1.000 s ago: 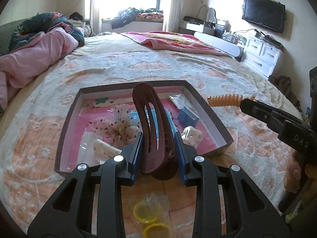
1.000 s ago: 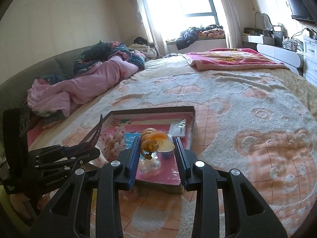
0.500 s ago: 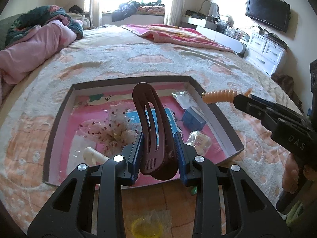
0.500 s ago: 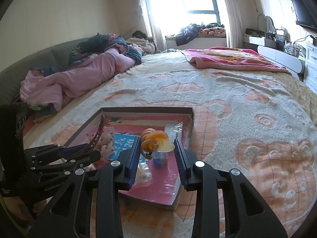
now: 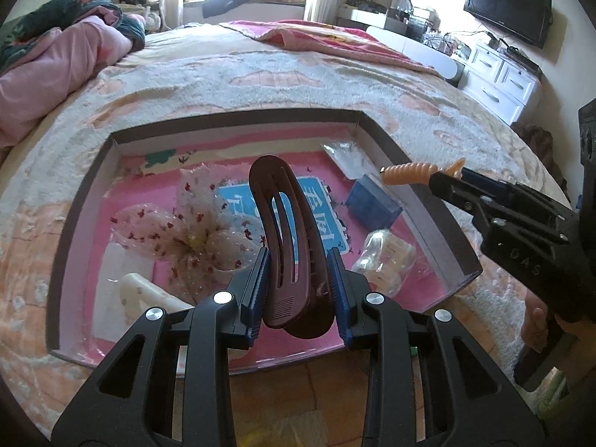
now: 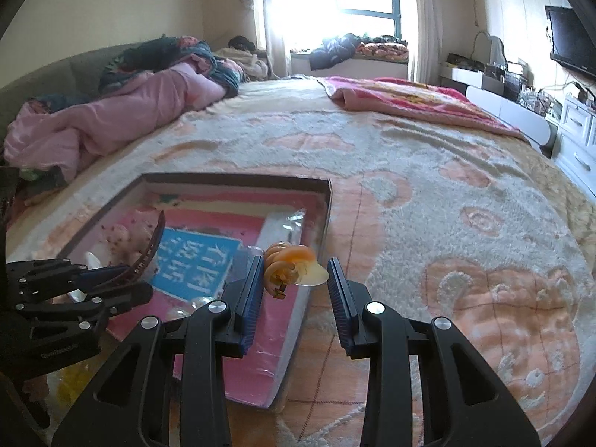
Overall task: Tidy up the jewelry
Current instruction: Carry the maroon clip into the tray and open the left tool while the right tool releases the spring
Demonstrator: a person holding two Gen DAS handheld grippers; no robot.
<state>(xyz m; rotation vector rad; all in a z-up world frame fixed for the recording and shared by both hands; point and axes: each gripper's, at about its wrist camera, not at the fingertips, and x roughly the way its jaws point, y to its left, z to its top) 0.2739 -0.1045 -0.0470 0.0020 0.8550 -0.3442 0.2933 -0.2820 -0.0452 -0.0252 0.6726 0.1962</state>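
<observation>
Over the open box (image 5: 376, 130) on the bed, the left gripper (image 5: 298, 275) pinches a maroon hair clip (image 5: 287, 231) — the right gripper (image 6: 294, 279) pinches an orange spiral tie (image 6: 288, 260) above the box's right edge; each should be lowered inside before the fingers let go.

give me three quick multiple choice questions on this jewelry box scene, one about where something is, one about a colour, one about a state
1. Where does the small blue rectangular box lie?
A. in the shallow pink-lined tray, near its right wall
B. on the bedspread outside the tray
C. on the white dresser

2. What colour is the long curved plastic hair clip in the left gripper?
A. yellow
B. dark brown
C. white

3. What is the state of the right gripper?
A. empty and wide open
B. out of view
C. holding an orange spiral hair clip

Answers:
1. A, it sits on the pink floor beside the right wall.
2. B, the clip upright between the blue pads is dark brown.
3. C, the orange spiral sits between its pads, over the tray's right edge.
</observation>
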